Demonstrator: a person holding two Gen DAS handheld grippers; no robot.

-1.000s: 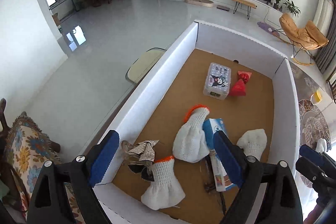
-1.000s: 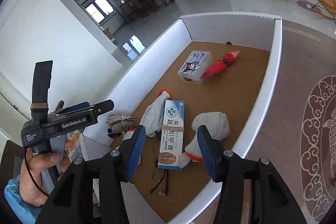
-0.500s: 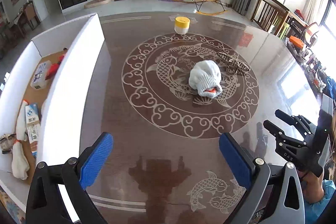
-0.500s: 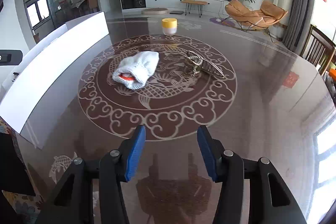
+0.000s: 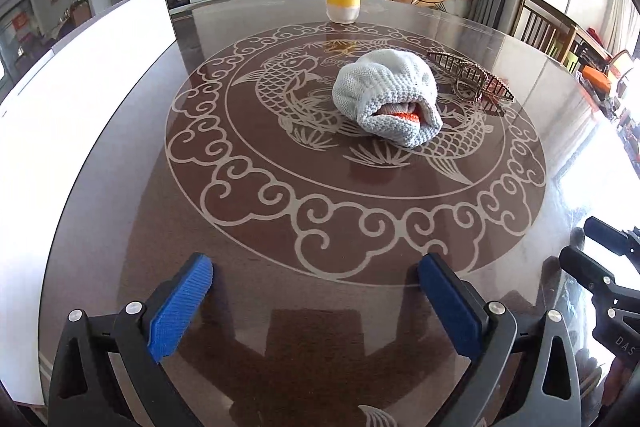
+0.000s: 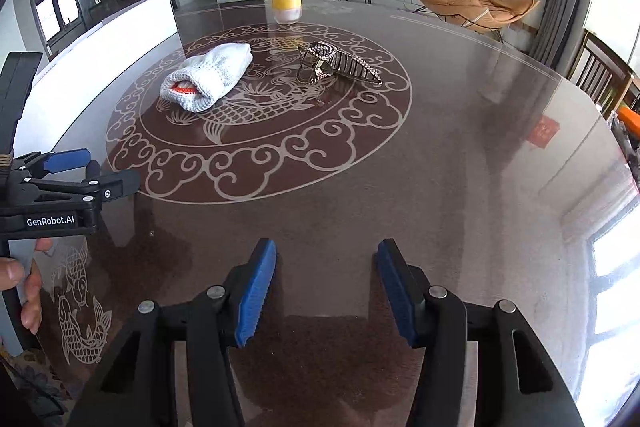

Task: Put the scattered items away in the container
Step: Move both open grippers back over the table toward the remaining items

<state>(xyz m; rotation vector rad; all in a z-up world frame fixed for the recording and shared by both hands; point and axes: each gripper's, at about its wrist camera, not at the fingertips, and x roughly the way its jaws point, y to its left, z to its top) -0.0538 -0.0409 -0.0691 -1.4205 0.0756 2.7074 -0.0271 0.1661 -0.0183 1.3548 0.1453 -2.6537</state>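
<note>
A white knitted glove with an orange cuff [image 5: 386, 97] [image 6: 210, 75] lies bunched on the round patterned table [image 5: 280, 227]. A metal hair claw clip [image 5: 472, 81] [image 6: 340, 63] lies just right of it. The white container [image 5: 80, 75] [image 6: 108, 39] stands at the table's left; its inside is hidden. My left gripper [image 5: 316, 303] is open and empty, low over the near table edge, well short of the glove. My right gripper [image 6: 326, 287] is open and empty, also near the front edge.
A yellow-lidded white jar [image 5: 343, 5] [image 6: 287, 7] stands at the table's far side. The left gripper body shows at the left of the right wrist view [image 6: 60, 187]. Chairs stand past the table's right edge [image 6: 600, 75].
Both grippers have swung away from over the container, where several items lie, to face the table. Since half a second ago they have moved lower and closer to the glove and clip.
</note>
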